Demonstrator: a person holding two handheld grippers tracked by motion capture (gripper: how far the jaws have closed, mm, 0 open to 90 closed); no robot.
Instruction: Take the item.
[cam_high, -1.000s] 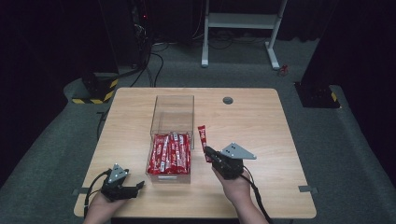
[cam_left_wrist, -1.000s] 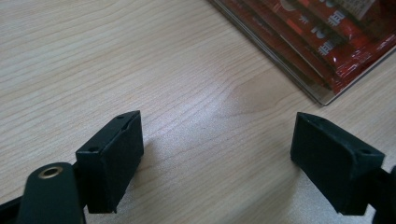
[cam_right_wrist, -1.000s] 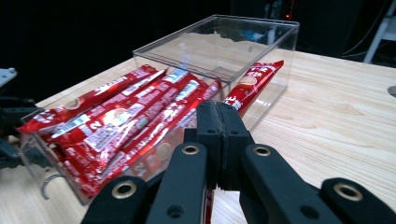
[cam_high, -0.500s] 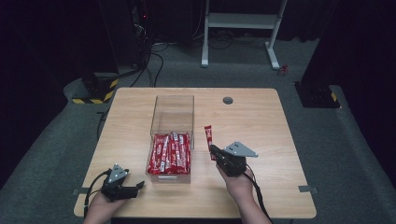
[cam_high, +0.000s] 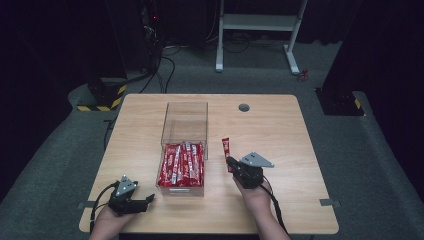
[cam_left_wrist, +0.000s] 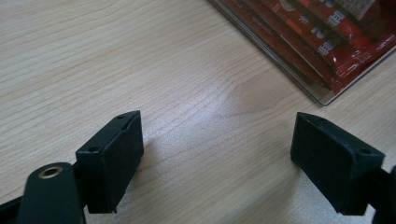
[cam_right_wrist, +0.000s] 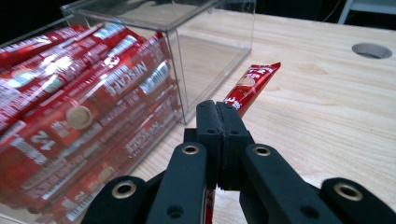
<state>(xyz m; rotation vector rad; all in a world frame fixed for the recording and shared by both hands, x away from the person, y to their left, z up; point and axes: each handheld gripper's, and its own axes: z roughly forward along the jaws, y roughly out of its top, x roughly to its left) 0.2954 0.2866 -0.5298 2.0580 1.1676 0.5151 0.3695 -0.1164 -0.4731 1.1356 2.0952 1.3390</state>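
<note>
A clear plastic box (cam_high: 184, 131) stands mid-table, its near half packed with several red coffee stick packets (cam_high: 182, 164). My right gripper (cam_high: 233, 164) is to the right of the box, shut on one red stick packet (cam_high: 226, 148) that points away from me above the table. In the right gripper view the jaws are pressed together on the packet (cam_right_wrist: 251, 87), with the box (cam_right_wrist: 196, 51) to their left. My left gripper (cam_high: 148, 200) rests at the table's near left, open; in the left gripper view its gripper (cam_left_wrist: 215, 154) holds nothing over bare wood.
A round cable hole (cam_high: 244, 107) sits at the far side of the wooden table (cam_high: 290, 130). Behind the table are a white stand frame (cam_high: 260, 25), cables and dark equipment on a grey floor.
My right gripper has carried the stick packet a little to the right, away from the box. The left gripper has stayed where it was.
</note>
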